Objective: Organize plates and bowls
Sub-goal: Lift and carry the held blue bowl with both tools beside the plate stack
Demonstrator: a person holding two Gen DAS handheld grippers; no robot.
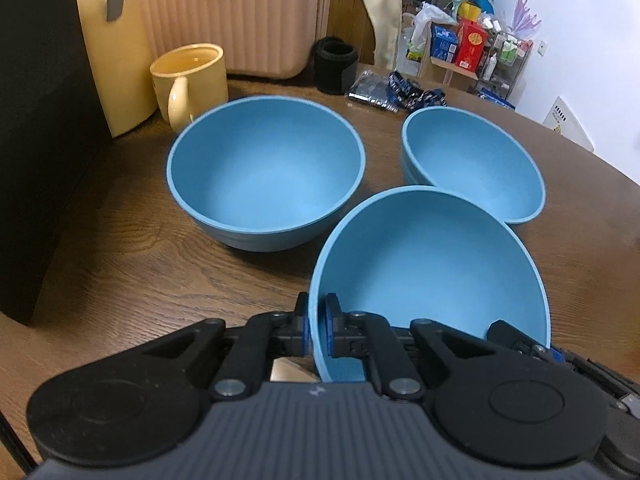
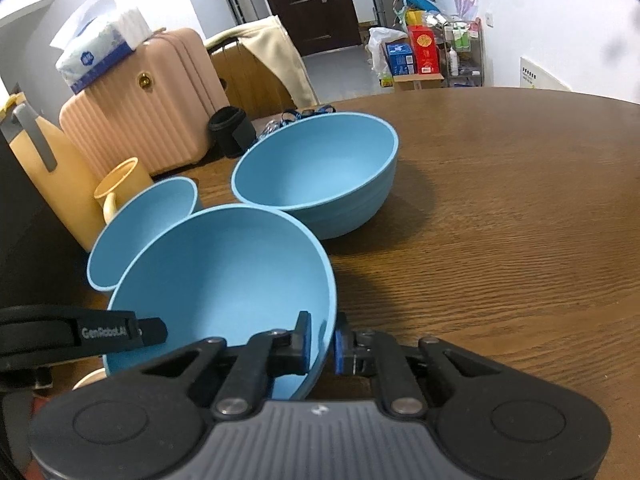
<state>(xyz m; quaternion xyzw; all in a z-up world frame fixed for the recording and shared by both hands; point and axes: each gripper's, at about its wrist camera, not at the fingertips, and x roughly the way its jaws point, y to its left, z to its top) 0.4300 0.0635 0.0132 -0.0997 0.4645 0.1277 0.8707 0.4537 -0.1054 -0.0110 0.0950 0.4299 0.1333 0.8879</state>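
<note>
Three blue bowls are on or over the brown table. My left gripper (image 1: 318, 322) is shut on the left rim of the near blue bowl (image 1: 432, 276), which looks lifted and tilted. My right gripper (image 2: 322, 340) is shut on the right rim of the same bowl (image 2: 224, 280). A second blue bowl (image 1: 266, 170) stands upright to the left and shows in the right wrist view (image 2: 148, 232) behind the held one. A third blue bowl (image 1: 476, 164) sits at the right, also in the right wrist view (image 2: 316, 172).
A yellow mug (image 1: 190, 80) stands behind the left bowl. A pink suitcase (image 1: 236, 16), a black cup (image 1: 335, 65) and dark packets (image 1: 394, 90) are at the back. A black block (image 1: 36, 120) is at the left. Bare table (image 2: 520, 220) lies to the right.
</note>
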